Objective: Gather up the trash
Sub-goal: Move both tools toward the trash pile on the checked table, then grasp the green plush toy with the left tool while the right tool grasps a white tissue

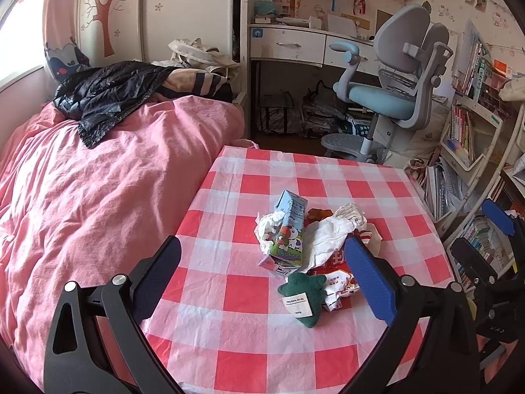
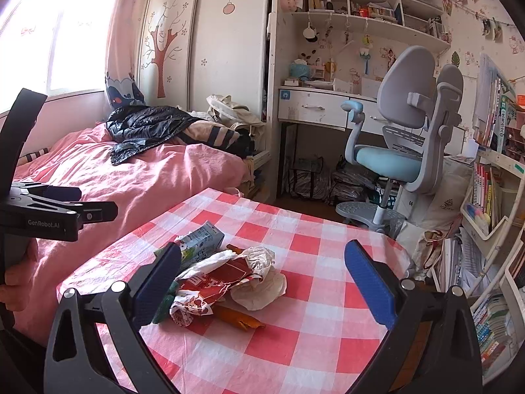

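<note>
A heap of trash sits near the middle of the table point(image 1: 229, 344), which is covered in a red-and-white checked cloth. In the left wrist view the left gripper point(image 1: 262, 262) hangs above the near edge with its fingers wide apart, holding nothing; the heap lies between them, toward one o'clock. A blue milk carton point(image 1: 288, 226) leans at the heap's eleven o'clock, against crumpled white tissue point(image 1: 328, 233). A red-and-white snack wrapper point(image 1: 338, 282) lies at its five o'clock, touching a small green plush toy point(image 1: 303, 292) at six o'clock. In the right wrist view the right gripper point(image 2: 262, 262) also has its fingers spread and empty, the heap just beside the left finger point(image 2: 157, 282). An orange wrapper point(image 2: 239, 318) pokes out from under the heap's near side. A pink bed point(image 1: 98, 180) borders the table at nine o'clock.
</note>
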Action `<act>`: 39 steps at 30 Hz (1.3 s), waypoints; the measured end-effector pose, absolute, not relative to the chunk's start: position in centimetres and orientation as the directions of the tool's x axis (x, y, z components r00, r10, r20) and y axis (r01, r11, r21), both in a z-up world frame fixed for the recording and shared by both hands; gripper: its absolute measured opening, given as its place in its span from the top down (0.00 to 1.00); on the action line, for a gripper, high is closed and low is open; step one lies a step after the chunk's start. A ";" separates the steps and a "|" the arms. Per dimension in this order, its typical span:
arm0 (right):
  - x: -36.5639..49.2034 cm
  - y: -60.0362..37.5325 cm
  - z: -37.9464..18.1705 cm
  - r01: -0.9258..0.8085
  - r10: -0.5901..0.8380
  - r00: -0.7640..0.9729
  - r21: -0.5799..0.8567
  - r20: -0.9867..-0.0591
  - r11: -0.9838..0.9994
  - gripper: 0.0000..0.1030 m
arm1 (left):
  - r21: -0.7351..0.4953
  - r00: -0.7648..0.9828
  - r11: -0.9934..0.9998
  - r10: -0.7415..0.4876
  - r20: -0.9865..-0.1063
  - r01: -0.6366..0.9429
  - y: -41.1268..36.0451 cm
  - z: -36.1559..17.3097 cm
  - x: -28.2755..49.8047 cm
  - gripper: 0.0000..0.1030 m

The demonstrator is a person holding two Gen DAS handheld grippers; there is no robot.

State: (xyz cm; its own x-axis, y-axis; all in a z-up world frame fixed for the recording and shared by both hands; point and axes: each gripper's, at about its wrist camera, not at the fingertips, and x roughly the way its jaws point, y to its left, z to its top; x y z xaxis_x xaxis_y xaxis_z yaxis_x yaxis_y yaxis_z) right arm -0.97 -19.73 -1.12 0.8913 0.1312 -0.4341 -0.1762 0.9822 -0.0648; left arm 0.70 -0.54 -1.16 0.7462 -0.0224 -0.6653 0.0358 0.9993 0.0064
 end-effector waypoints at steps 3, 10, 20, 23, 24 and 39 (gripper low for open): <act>-0.9 -19.7 -1.1 -0.183 0.137 0.889 -0.064 -0.436 0.981 0.07 | 0.008 0.736 0.999 -0.027 -0.676 0.044 -0.7 -1.1 0.7 0.06; -0.9 -19.5 -1.1 -0.188 0.142 0.887 -0.064 -0.440 0.980 0.07 | 0.010 0.767 0.999 -0.025 -0.642 0.042 -0.4 -0.9 0.6 0.06; -0.7 -19.4 -1.4 -0.197 0.151 0.879 -0.055 -0.452 0.979 0.07 | -0.011 0.704 0.994 0.069 -0.706 -0.109 5.4 -1.1 2.6 0.06; -0.4 -19.4 -1.9 -0.215 0.175 0.858 -0.030 -0.483 0.976 0.07 | -0.021 0.698 0.991 0.078 -0.712 -0.132 6.5 -1.4 2.8 0.06; -0.2 -19.5 -2.2 -0.226 0.188 0.846 -0.015 -0.499 0.974 0.07 | -0.027 0.694 0.991 0.074 -0.716 -0.134 6.6 -1.5 2.8 0.06; 2.0 -18.1 -5.7 -0.284 0.212 0.701 0.007 -0.681 0.959 0.07 | -0.135 0.501 0.991 -0.118 -0.857 0.003 0.7 -9.4 5.0 0.06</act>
State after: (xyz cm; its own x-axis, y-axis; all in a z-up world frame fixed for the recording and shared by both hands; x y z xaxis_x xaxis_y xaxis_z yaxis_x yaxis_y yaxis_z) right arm 2.02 -18.06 -5.68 0.7006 0.2125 -0.6812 -0.2841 0.9588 0.0069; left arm 5.00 0.71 -9.41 0.5008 -0.1185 -0.8574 0.0030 0.9908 -0.1351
